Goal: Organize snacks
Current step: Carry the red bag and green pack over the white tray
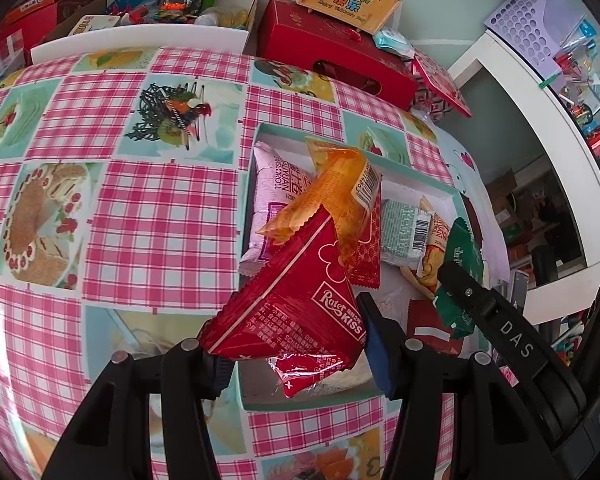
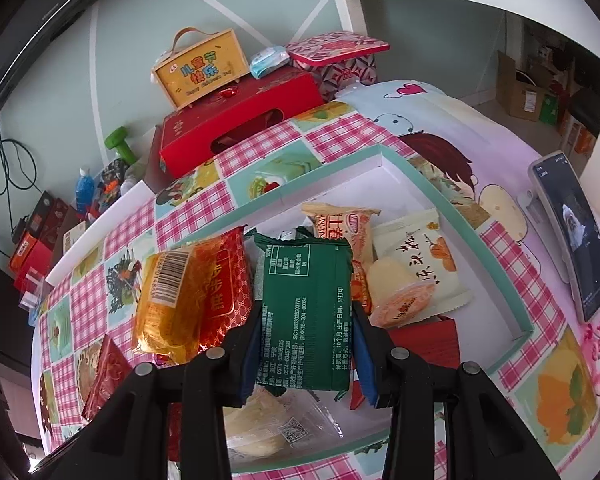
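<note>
Over the tray [image 2: 456, 208], both grippers carry snacks for sorting: left [image 1: 292, 354] clamps a red pack [image 1: 300, 304], right [image 2: 306, 350] a green pack [image 2: 306, 308].

Both views are bright and evenly lit by soft, daylight-like light, with no hard shadows on the tabletop [image 1: 112, 208]. Fisheye distortion bulges the checked cloth and bends straight edges, and dark vignetting rounds off the corners. The centre is sharp: print on the red wrapper [image 1: 300, 300] and the green wrapper [image 2: 306, 312] reads clearly. Foil on the orange packet [image 2: 168, 312] shows small glare spots. The room beyond the tabletop is dimmer and softer.
</note>
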`<state>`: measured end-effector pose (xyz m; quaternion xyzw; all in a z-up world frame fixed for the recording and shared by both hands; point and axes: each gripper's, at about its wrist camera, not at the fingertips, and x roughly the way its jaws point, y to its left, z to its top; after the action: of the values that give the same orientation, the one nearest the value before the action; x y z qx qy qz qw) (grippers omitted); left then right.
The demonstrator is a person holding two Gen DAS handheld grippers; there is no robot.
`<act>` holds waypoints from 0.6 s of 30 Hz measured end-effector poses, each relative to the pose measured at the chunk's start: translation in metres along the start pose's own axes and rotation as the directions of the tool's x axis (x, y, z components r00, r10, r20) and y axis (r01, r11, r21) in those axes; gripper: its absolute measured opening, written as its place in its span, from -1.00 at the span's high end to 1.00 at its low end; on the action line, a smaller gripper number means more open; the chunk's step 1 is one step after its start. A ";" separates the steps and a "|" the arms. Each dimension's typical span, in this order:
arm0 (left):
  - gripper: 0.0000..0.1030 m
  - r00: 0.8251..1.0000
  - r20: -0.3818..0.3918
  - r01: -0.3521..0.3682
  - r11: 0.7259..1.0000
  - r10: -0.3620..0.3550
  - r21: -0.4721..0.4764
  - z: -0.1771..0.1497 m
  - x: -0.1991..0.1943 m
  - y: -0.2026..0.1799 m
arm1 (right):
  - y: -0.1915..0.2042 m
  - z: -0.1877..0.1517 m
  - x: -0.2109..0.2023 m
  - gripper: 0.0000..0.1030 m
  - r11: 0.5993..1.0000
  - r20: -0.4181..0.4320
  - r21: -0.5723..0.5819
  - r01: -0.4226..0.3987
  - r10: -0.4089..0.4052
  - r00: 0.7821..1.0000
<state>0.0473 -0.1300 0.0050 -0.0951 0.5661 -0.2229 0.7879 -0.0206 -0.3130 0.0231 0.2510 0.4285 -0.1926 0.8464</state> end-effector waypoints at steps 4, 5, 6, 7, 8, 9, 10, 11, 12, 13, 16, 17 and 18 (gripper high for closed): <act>-0.10 1.000 -0.002 0.011 1.000 -0.011 -0.002 0.001 0.005 0.000 | 0.004 -0.001 0.001 0.17 1.000 -0.002 -0.018 0.000 0.000 1.000; -0.10 1.000 -0.003 0.016 1.000 -0.016 -0.004 0.001 0.007 0.000 | 0.005 -0.001 0.002 0.17 1.000 -0.003 -0.021 0.000 -0.001 1.000; -0.10 1.000 -0.002 0.022 1.000 -0.022 -0.005 0.002 0.008 0.000 | 0.005 -0.002 0.003 0.17 1.000 -0.006 -0.025 0.002 -0.002 1.000; -0.10 1.000 -0.001 0.026 1.000 -0.026 -0.005 0.002 0.009 0.000 | 0.006 -0.002 0.004 0.17 1.000 -0.008 -0.029 0.004 -0.004 1.000; -0.10 1.000 0.000 0.029 1.000 -0.029 -0.006 0.003 0.010 0.000 | 0.006 -0.002 0.005 0.17 0.999 -0.011 -0.032 0.004 -0.005 1.000; -0.10 0.999 0.001 0.033 0.999 -0.033 -0.007 0.003 0.012 0.000 | 0.007 -0.002 0.006 0.17 0.999 -0.014 -0.035 0.004 -0.005 1.000; -0.10 0.999 0.000 0.037 0.999 -0.037 -0.008 0.004 0.013 0.000 | 0.008 -0.003 0.007 0.17 0.999 -0.017 -0.037 0.005 -0.005 1.000; -0.10 0.999 0.000 0.041 0.999 -0.041 -0.010 0.004 0.015 0.000 | 0.008 -0.003 0.008 0.17 0.999 -0.019 -0.040 0.005 -0.006 1.000; -0.10 0.999 -0.001 0.044 0.999 -0.044 -0.013 0.004 0.016 0.001 | 0.008 -0.003 0.010 0.17 0.999 -0.022 -0.042 0.007 -0.008 1.000; -0.10 0.999 -0.003 0.047 0.999 -0.047 -0.016 0.005 0.017 0.001 | 0.008 -0.004 0.011 0.17 0.999 -0.025 -0.044 0.009 -0.010 1.000; -0.10 0.998 -0.005 0.055 0.998 -0.055 -0.023 0.006 0.021 0.003 | 0.009 -0.004 0.016 0.17 0.999 -0.038 -0.049 0.013 -0.015 0.999; -0.10 0.998 -0.007 0.055 0.998 -0.056 -0.025 0.007 0.023 0.004 | 0.009 -0.005 0.017 0.17 0.999 -0.041 -0.050 0.015 -0.017 0.999; -0.10 0.998 -0.009 0.054 0.998 -0.054 -0.026 0.007 0.025 0.004 | 0.009 -0.005 0.018 0.17 0.999 -0.043 -0.051 0.017 -0.019 0.999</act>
<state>0.0616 -0.1388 -0.0154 -0.1194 0.5698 -0.2373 0.7777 -0.0089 -0.3050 0.0078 0.2298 0.4535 -0.1838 0.8413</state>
